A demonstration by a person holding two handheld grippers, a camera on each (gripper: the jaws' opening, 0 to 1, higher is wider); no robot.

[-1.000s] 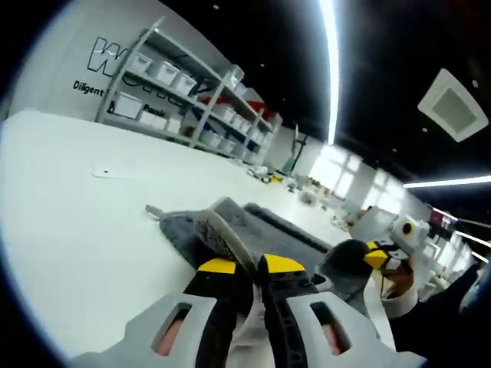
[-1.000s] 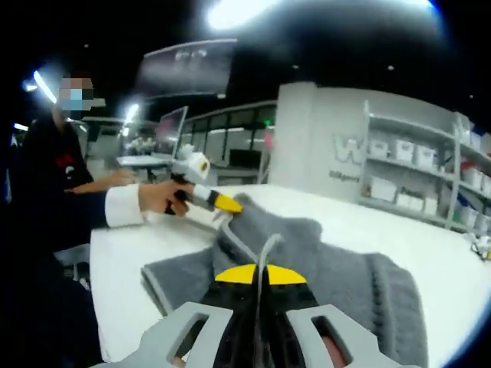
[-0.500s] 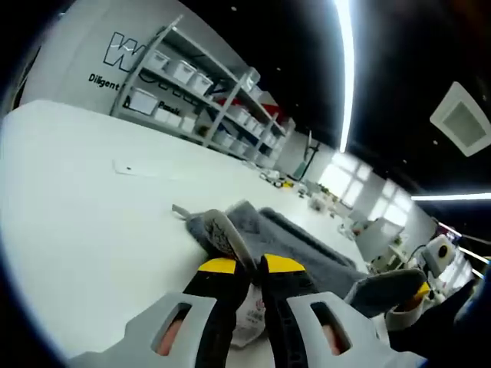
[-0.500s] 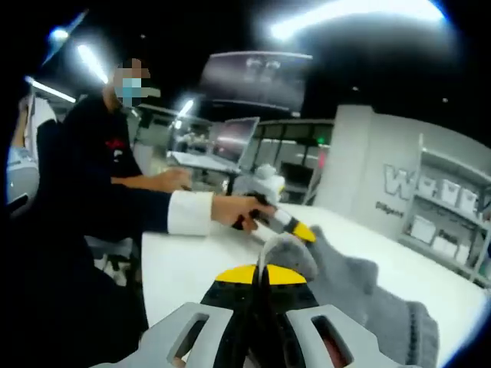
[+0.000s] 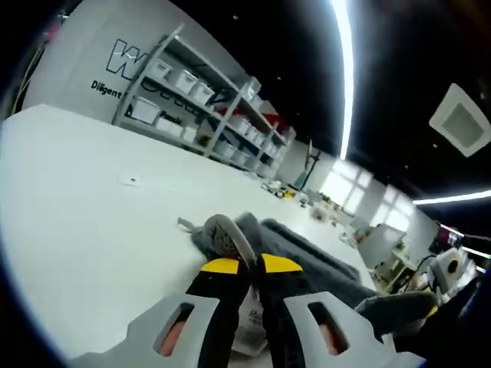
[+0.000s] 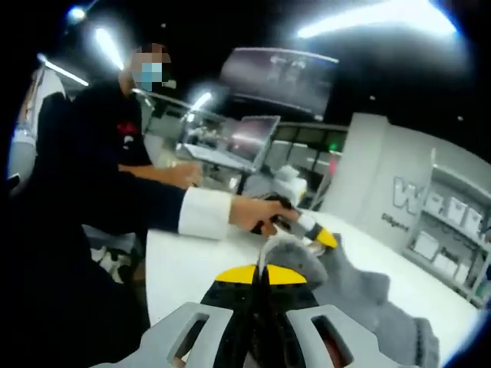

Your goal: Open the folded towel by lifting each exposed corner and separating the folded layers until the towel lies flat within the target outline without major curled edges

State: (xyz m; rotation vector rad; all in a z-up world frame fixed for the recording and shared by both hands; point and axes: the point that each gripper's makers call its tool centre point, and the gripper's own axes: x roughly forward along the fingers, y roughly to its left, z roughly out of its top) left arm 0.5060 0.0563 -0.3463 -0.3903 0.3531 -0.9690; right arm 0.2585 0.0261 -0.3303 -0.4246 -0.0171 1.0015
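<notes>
The grey towel [image 5: 299,249] lies partly bunched on the white table [image 5: 92,222], stretched between both grippers. My left gripper [image 5: 252,266] is shut on one towel corner [image 5: 225,236], which curls up just past its yellow tips. A white care label hangs under its jaws. My right gripper [image 6: 261,274] is shut on another towel corner [image 6: 285,253], the rest of the towel [image 6: 360,303] trailing right. In the right gripper view a person's hand [image 6: 253,212] holds the left gripper [image 6: 314,232] just beyond that corner. The right gripper [image 5: 418,307] shows at the lower right of the left gripper view.
Shelves with white bins [image 5: 192,92] stand against the far wall. A small pale mark [image 5: 132,179] lies on the table. A seated person in dark clothes [image 6: 92,176] is at the table's edge, with a laptop [image 6: 238,142] on a desk behind.
Both grippers have lifted and pulled their towel corners toward the person. The left gripper's hand has come closer to the right gripper. More of the towel is drawn along the table.
</notes>
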